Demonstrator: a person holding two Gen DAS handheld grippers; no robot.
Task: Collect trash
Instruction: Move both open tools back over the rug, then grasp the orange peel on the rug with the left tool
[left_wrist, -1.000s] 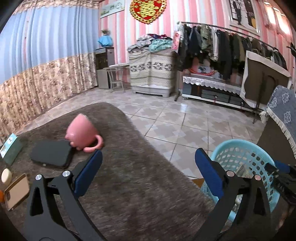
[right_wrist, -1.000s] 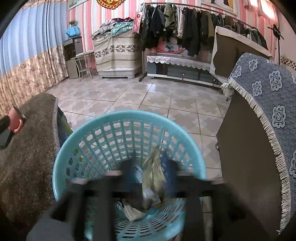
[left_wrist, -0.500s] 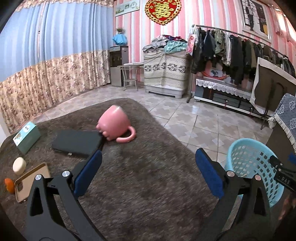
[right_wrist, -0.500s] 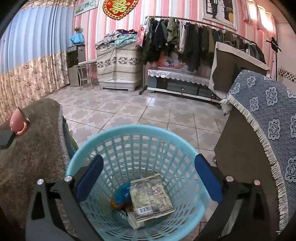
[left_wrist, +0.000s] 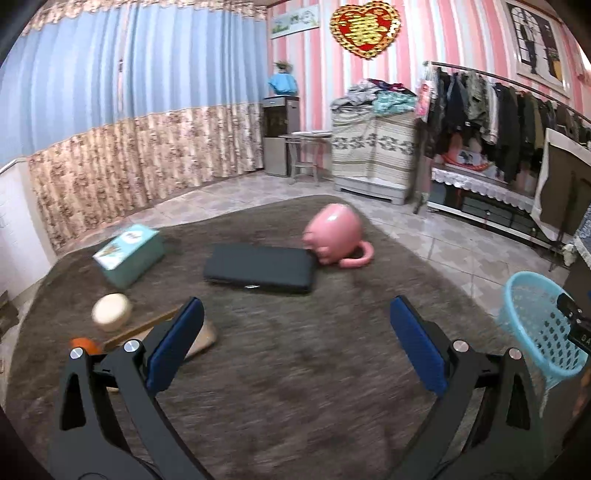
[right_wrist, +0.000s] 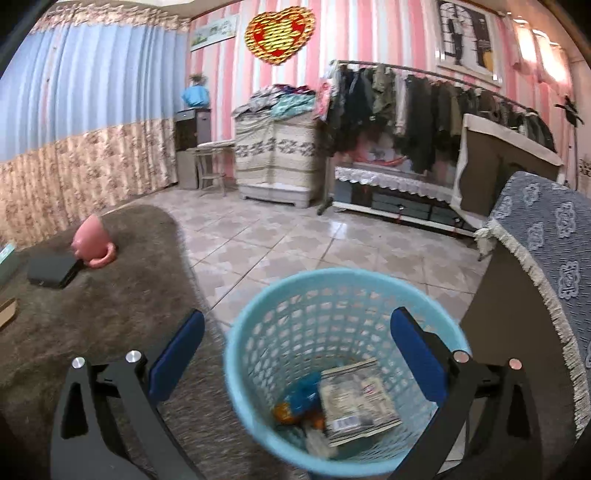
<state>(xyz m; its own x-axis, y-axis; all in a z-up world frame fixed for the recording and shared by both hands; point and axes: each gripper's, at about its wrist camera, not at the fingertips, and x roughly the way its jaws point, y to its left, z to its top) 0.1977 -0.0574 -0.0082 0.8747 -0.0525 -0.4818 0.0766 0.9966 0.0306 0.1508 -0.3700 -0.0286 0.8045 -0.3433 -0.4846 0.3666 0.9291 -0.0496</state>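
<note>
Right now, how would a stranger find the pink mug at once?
Start at the brown rug. Near its far edge lies a flat black case, and the pink mug rests at its right end. It alone is pink and lies tipped over.

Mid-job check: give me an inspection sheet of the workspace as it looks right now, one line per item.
Surface: brown shaggy cover, bare in the middle.
Job's things: blue basket on the tiled floor beside the cover; a printed packet and other wrappers lie inside.
Clutter: pink mug tipped on its side, touching a black case; teal box; cream round object; small orange item, type unclear.
Grippers: left gripper open, empty, over the cover; right gripper open, empty, above the basket.
Cables: nothing seen.
Surroundings: clothes rack, striped wall, curtains.
</note>
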